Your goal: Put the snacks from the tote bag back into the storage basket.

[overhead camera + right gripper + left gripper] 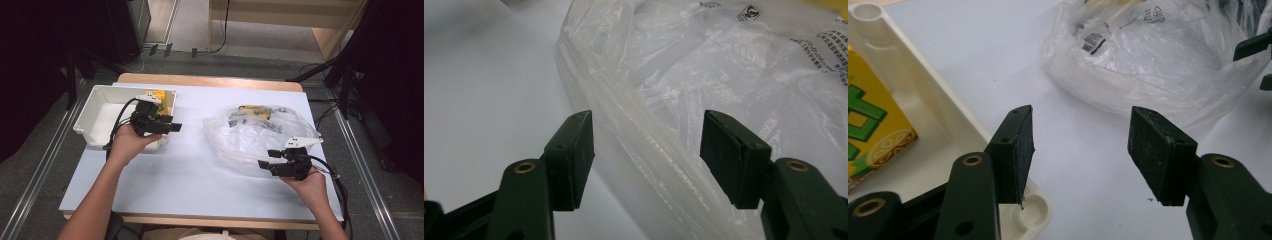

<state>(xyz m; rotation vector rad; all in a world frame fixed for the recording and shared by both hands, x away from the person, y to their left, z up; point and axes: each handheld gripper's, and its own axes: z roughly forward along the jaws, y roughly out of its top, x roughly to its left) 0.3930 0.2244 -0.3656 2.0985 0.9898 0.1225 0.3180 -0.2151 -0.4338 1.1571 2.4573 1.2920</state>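
Left gripper (176, 127) is hovering w/ fingers wide, empty, over the white bin's (95, 112) corner (yellow carton (870, 130) inside). Right gripper (265, 159) is straddling the plastic bag's (260, 132) edge on the tabletop (190, 175), fingers wide, not pressing.

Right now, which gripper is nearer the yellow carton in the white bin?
Left. The left gripper hovers over the white bin's near corner, just beside the yellow carton, jaws open. The right gripper sits across the table at the plastic bag's edge.
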